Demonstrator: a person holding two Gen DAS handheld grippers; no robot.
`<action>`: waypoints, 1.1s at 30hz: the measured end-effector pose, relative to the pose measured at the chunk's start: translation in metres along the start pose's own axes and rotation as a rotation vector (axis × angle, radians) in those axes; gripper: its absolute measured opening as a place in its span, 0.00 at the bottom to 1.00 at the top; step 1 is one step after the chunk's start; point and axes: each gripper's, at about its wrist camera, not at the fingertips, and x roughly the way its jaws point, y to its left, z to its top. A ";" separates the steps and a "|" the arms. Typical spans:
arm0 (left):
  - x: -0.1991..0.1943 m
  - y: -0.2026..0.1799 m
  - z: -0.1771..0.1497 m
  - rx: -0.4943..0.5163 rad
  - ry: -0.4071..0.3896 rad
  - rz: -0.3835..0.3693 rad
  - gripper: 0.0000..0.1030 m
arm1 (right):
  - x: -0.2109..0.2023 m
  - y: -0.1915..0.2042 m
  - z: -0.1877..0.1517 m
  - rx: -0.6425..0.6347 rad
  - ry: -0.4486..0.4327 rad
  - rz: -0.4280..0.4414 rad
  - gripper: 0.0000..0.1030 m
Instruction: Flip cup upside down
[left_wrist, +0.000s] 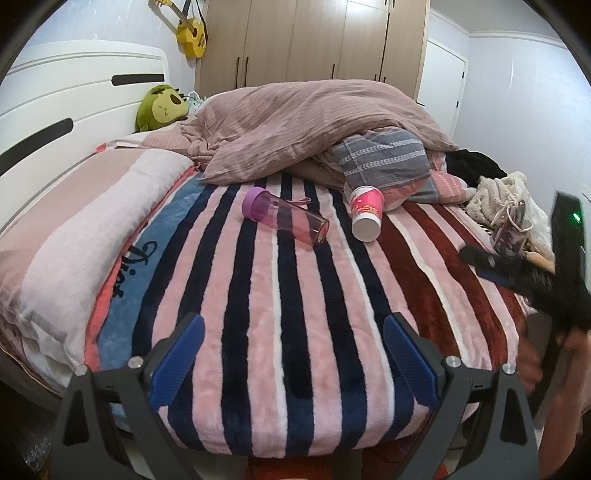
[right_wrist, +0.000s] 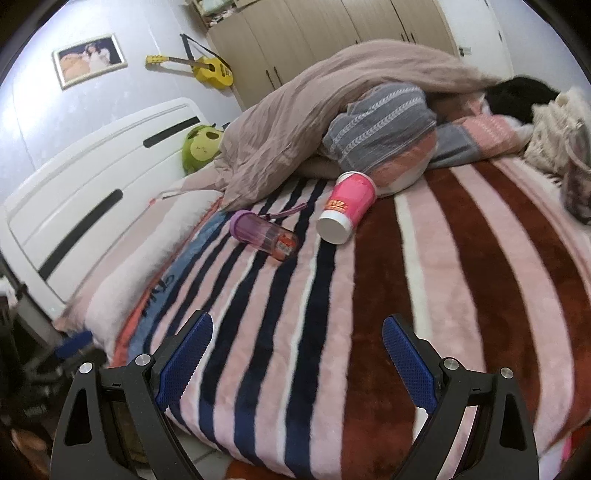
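A pink and white paper cup lies on its side on the striped blanket, its white base toward me and its mouth against the pillows; it also shows in the right wrist view. My left gripper is open and empty, well short of the cup over the near part of the bed. My right gripper is open and empty, also far from the cup. The right gripper's dark body shows at the right edge of the left wrist view.
A clear bottle with a purple lid lies left of the cup, also in the right wrist view. A heaped duvet and pillows lie behind. Clothes pile at the right. The headboard is at left.
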 end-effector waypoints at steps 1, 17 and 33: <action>0.003 0.001 0.002 0.000 0.001 0.003 0.94 | 0.012 -0.004 0.009 0.016 0.009 0.009 0.90; 0.103 0.031 0.026 -0.010 0.079 -0.105 0.94 | 0.184 -0.085 0.094 0.231 0.117 0.019 0.90; 0.111 0.042 0.026 -0.013 0.095 -0.105 0.94 | 0.225 -0.084 0.093 0.303 0.260 0.103 0.58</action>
